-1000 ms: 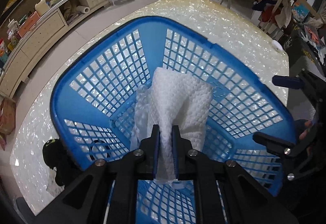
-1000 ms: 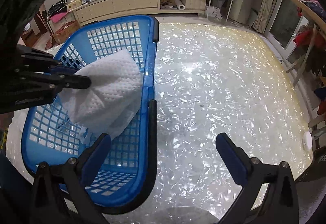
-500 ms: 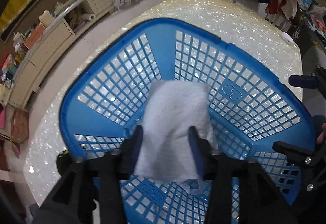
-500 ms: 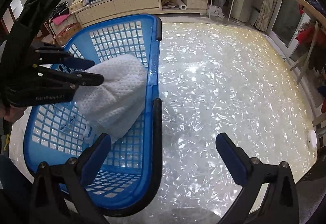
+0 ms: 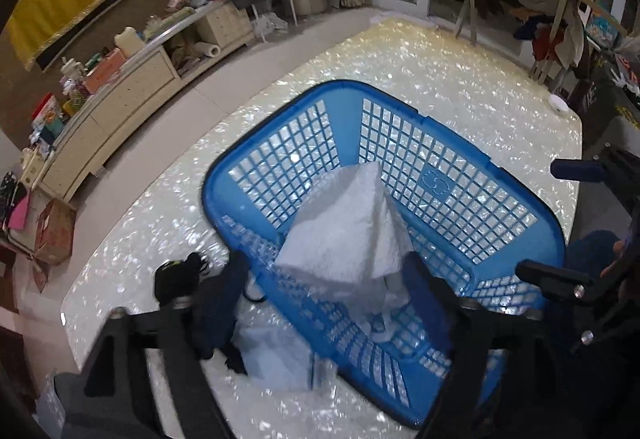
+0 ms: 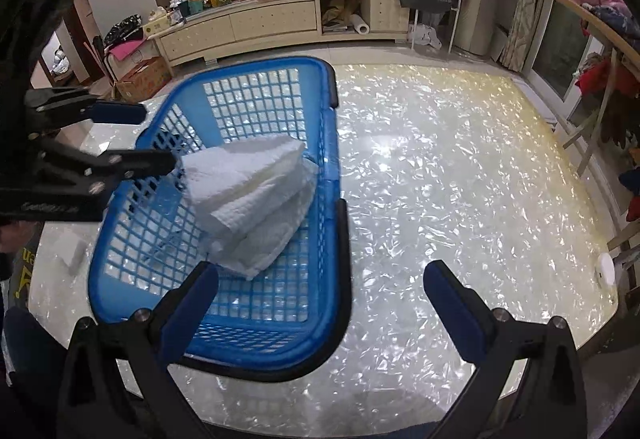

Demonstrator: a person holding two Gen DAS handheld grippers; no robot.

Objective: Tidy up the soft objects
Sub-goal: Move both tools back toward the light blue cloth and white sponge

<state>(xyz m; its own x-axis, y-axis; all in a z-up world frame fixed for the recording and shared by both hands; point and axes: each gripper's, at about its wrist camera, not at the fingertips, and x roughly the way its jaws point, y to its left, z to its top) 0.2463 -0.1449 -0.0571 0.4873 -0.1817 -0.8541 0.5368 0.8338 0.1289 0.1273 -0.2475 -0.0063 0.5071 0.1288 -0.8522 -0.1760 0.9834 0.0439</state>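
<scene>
A shimmering pearl-white surface point(image 6: 460, 179) carries a blue plastic lattice basket point(image 6: 320, 143) with a white waffle-textured cloth point(image 6: 256, 199) inside. Both tools, left point(image 5: 324, 291) and right point(image 6: 320, 303), gape wide and empty. A cluttered cream sideboard point(image 6: 276, 19) lines the brown wall.

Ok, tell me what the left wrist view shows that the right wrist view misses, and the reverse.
Left wrist only: a black object and a white block on the table beside the basket's near wall.
Right wrist only: the towel's folded layers leaning on the basket's side wall, and the left gripper, open beside it.
Both: the blue basket, white towel, pearly table.
</scene>
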